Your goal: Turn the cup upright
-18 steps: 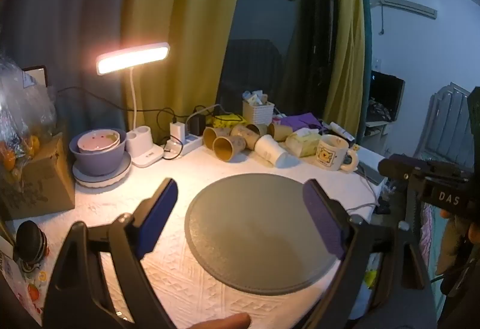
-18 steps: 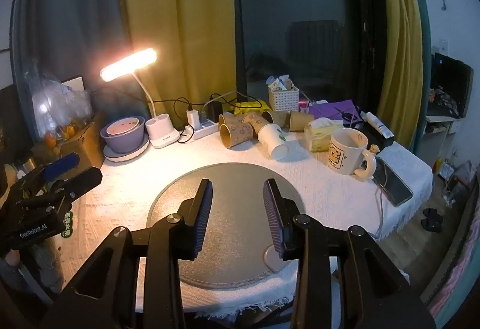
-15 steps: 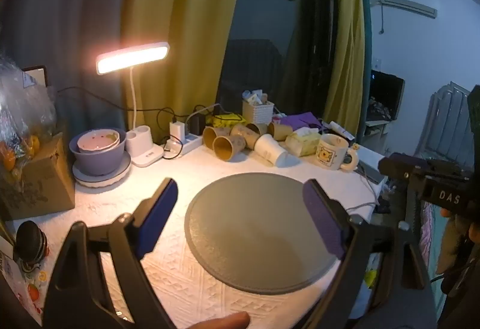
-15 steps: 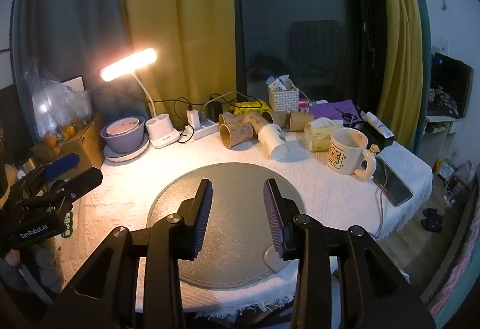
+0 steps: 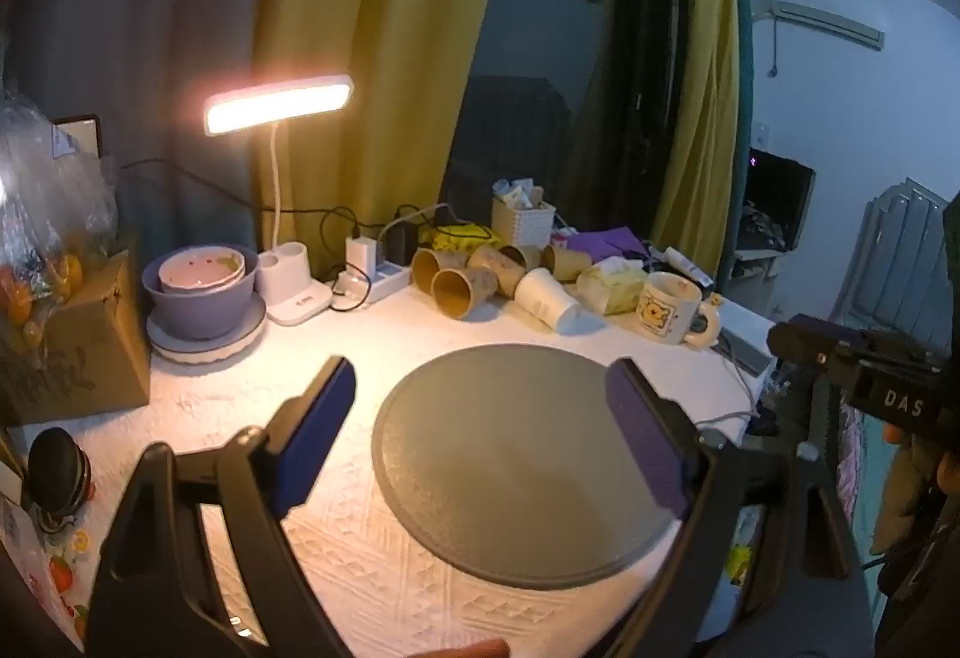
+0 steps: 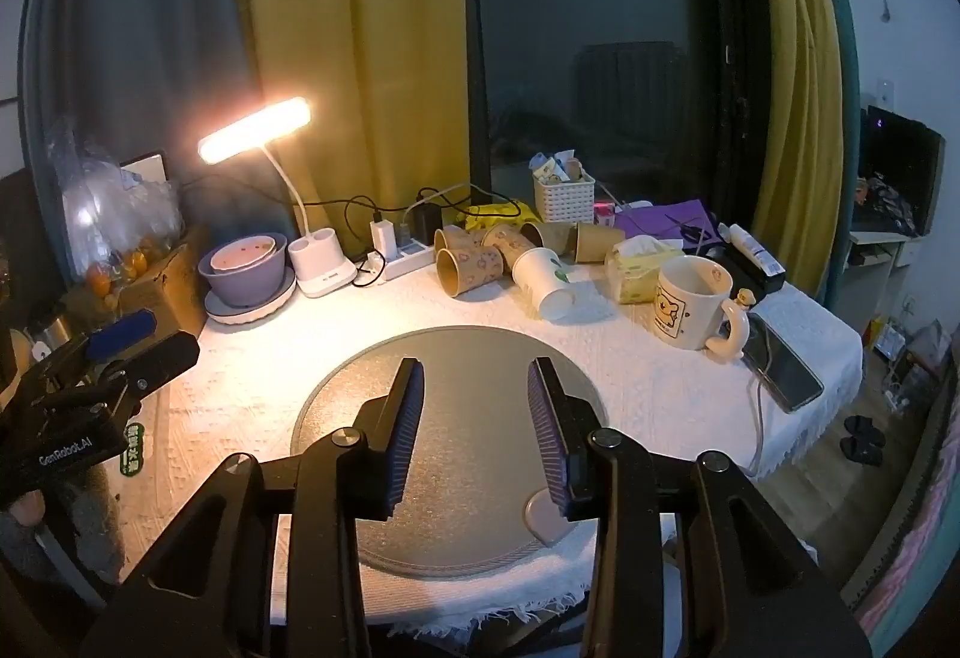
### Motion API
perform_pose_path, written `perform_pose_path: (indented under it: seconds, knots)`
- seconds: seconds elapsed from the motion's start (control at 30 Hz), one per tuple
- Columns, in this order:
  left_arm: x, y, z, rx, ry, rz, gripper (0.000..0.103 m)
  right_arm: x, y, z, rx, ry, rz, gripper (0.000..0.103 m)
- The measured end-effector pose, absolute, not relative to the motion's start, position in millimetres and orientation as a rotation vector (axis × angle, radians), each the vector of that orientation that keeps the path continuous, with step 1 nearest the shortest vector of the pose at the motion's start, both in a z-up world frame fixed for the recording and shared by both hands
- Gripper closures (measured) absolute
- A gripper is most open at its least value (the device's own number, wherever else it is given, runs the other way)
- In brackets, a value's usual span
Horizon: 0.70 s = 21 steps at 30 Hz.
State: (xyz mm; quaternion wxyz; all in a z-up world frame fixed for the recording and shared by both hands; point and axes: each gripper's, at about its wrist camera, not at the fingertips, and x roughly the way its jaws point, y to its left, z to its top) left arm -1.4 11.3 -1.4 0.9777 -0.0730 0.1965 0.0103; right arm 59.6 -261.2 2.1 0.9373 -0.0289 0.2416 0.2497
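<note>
Left wrist view: left gripper (image 5: 480, 406) spread wide, empty, above round grey mat (image 5: 516, 454). Right wrist view only: phone (image 6: 786, 364) beside mug (image 6: 693, 304); right gripper (image 6: 476, 376) narrowly parted, empty. White paper cup (image 6: 543, 281) on its side behind mat, mouth toward camera, touching brown cups (image 6: 471, 267).

Table (image 6: 630, 388), white cloth: grey round mat (image 6: 456, 400), mug (image 6: 690, 304), toppled cups (image 6: 474, 268).
</note>
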Motion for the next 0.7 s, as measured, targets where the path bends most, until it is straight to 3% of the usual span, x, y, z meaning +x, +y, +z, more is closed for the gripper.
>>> perform_pose_path:
  seconds: [0.7]
  knots:
    - [-1.8,11.4,-0.1,-0.146,0.392,0.024,0.016,59.0,-260.9,2.1,-0.059,0.494,0.510,0.065]
